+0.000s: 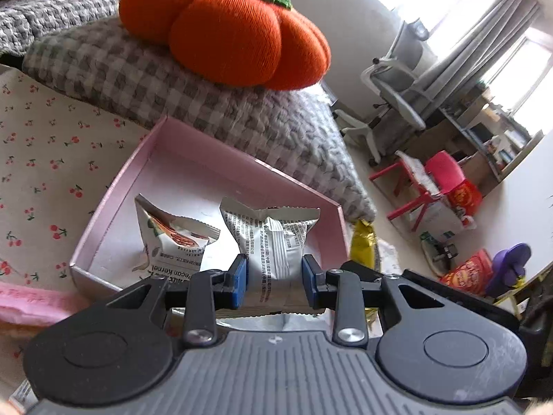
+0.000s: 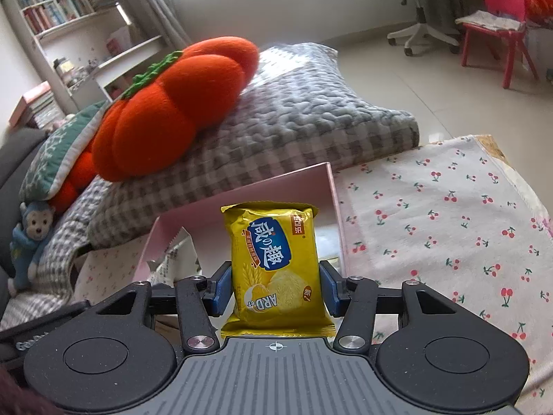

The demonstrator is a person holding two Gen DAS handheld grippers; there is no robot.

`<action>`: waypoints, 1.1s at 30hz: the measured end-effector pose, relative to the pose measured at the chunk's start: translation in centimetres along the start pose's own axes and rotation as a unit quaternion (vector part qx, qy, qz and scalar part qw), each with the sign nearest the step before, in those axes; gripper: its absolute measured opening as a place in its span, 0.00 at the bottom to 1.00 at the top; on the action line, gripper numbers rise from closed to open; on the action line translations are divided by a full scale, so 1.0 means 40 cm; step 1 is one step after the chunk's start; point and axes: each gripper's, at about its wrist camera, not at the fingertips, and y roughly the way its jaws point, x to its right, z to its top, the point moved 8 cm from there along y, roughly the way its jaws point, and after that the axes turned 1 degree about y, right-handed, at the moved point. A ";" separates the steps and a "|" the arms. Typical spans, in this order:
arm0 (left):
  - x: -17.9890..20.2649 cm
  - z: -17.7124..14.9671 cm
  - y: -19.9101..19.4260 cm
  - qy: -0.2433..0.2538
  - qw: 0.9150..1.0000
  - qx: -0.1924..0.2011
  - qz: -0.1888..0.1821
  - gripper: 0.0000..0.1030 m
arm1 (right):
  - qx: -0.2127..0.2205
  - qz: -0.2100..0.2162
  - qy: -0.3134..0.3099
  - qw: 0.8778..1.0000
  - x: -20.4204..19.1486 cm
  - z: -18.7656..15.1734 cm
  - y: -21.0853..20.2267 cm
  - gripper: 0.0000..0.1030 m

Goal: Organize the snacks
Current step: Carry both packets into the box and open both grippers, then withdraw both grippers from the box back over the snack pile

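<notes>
Left gripper point(image 1: 274, 278) clamps white printed packet point(image 1: 271, 242) over pink box point(image 1: 117, 204) — right gripper point(image 2: 274, 288) clamps yellow packet point(image 2: 276, 259).

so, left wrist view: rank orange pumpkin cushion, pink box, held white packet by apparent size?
1. Orange knitted pumpkin cushion
2. Pink cardboard box, close to it, so unsure
3. White printed snack packet, clearly smallest though nearest

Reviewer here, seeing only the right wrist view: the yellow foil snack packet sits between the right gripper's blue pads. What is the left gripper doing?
Observer: The left gripper is shut on a white printed snack packet.
Operator: Where is that packet?
Observer: It hangs over the pink cardboard box.
Operator: Anything already inside?
Observer: Yes, another white packet with an orange picture lies on the box floor.
</notes>
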 end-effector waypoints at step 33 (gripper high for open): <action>-0.003 -0.017 0.000 0.084 0.994 -0.020 0.062 0.62 | -0.001 -0.001 -0.018 1.000 0.012 0.031 0.043 0.50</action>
